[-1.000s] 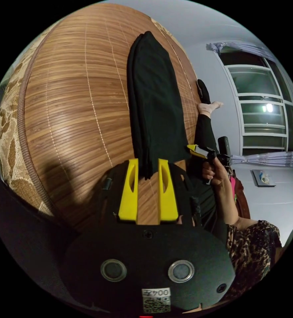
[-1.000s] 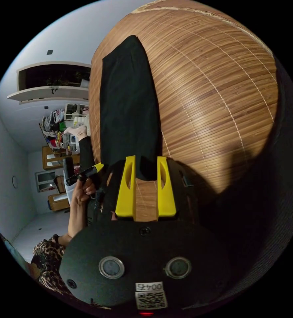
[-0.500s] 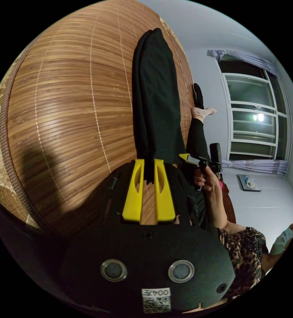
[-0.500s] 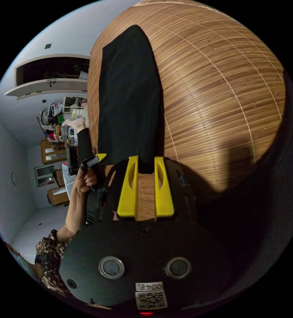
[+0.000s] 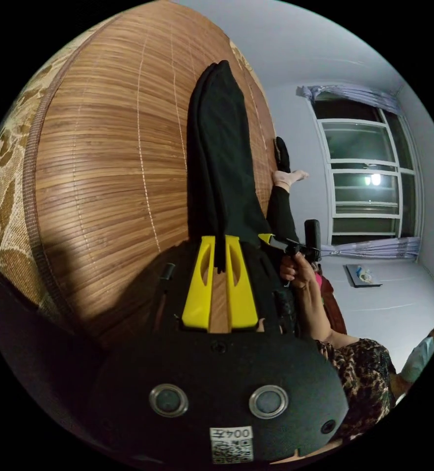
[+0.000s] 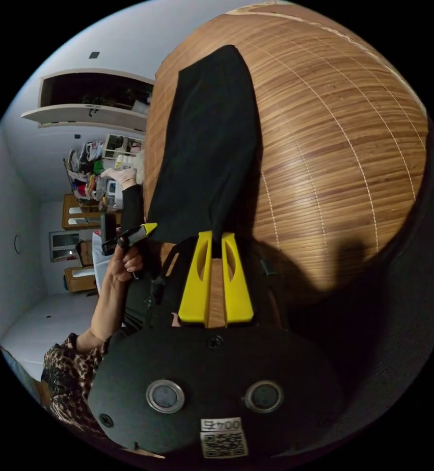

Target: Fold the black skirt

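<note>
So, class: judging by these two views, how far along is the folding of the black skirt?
Done: the black skirt lies as a long, narrow layered strip on the bamboo mat. In hand: the left gripper and right gripper each pinch its near end. Left: probably folding it end to end.
</note>
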